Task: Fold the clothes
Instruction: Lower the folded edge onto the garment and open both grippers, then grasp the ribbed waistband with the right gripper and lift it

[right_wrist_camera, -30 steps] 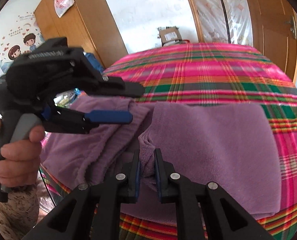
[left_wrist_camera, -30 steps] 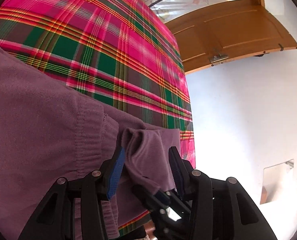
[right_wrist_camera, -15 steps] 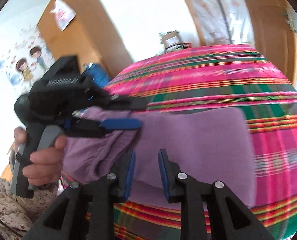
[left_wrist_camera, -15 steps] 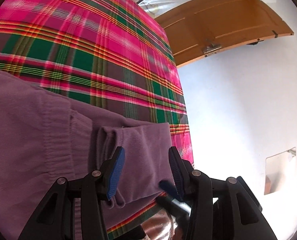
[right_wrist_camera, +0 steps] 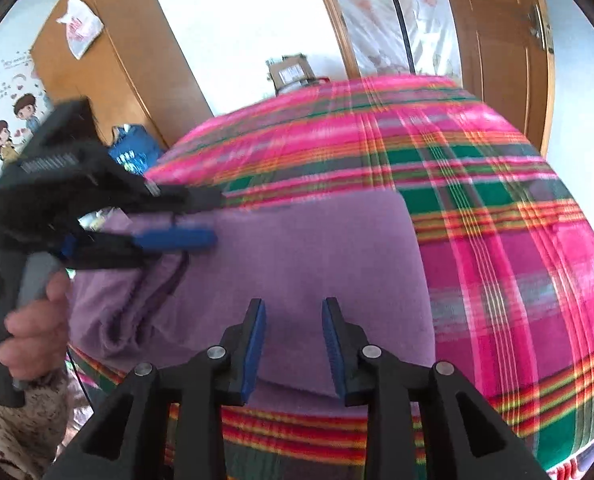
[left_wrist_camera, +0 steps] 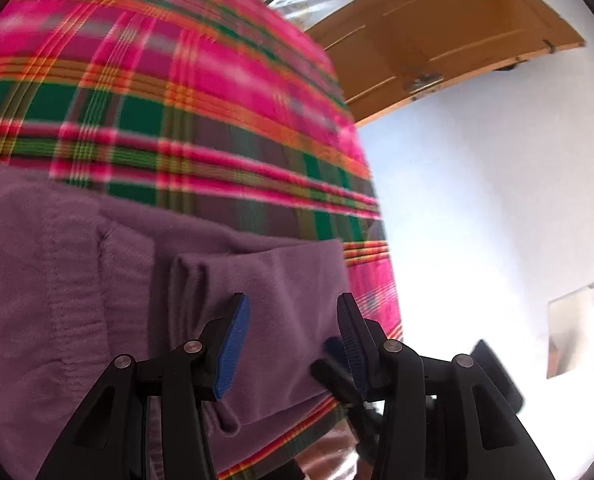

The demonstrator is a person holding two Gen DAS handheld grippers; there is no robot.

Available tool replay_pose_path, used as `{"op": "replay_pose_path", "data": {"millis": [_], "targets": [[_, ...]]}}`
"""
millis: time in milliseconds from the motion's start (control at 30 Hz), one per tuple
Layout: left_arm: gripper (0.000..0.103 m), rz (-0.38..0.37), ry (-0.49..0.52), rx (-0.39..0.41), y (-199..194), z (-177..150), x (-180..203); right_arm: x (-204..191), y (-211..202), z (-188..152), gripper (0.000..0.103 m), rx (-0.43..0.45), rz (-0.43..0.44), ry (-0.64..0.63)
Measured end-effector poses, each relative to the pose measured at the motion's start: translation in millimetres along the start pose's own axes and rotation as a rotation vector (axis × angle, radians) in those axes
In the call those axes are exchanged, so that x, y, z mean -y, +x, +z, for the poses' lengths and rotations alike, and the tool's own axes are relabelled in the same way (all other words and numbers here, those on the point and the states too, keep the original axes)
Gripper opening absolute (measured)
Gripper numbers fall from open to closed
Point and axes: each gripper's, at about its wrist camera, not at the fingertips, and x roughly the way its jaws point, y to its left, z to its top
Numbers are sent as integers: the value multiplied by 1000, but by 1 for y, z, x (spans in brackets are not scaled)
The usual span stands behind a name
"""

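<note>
A purple fleece garment lies folded on the plaid bed cover near its front edge, its ribbed hem on the left in the left wrist view. My left gripper hovers over the garment's folded right end, open, with the pads touching no cloth. In the right wrist view the garment is a flat purple rectangle. My right gripper is above its near edge, its jaws opening with nothing pinched between them. The left gripper reaches in from the left over the garment's far-left corner, held by a person's hand.
The plaid cover spreads beyond the garment to the right and far side. A wooden door and white wall stand past the bed. A wardrobe, a blue bag and a cardboard box are behind the bed.
The right gripper has let go of the purple fold it pinched and its jaws have spread. Both grippers have drawn back toward the near edge. The fold has slipped out from between the left fingers.
</note>
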Motion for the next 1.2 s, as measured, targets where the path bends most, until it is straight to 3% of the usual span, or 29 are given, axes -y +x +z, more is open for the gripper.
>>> {"op": "replay_pose_path", "data": {"millis": [200, 300, 433, 500, 667, 867, 967, 1033, 1200], "targets": [[47, 20, -13, -35, 4, -2, -6, -24, 15, -3, 31, -17, -21, -81], [47, 16, -16, -31, 1, -3, -8, -44, 18, -8, 32, 7, -52, -182], [47, 6, -27, 16, -13, -3, -7, -60, 22, -5, 32, 56, -60, -238], [47, -11, -21, 34, -21, -2, -5, -63, 35, 1, 32, 17, -19, -225], [47, -41, -26, 64, -39, -1, -7, -79, 41, -3, 33, 0, -70, -301], [47, -57, -41, 123, -69, -6, -18, -81, 25, 9, 33, 44, 30, -189], [47, -53, -73, 165, -88, -12, -30, -73, 36, 17, 33, -46, 238, -45], [48, -69, -92, 198, -101, -16, -37, -67, 45, 19, 35, -85, 314, 38], [53, -114, -92, 236, -126, -24, -46, -54, 55, 23, 43, -98, 351, 174]]}}
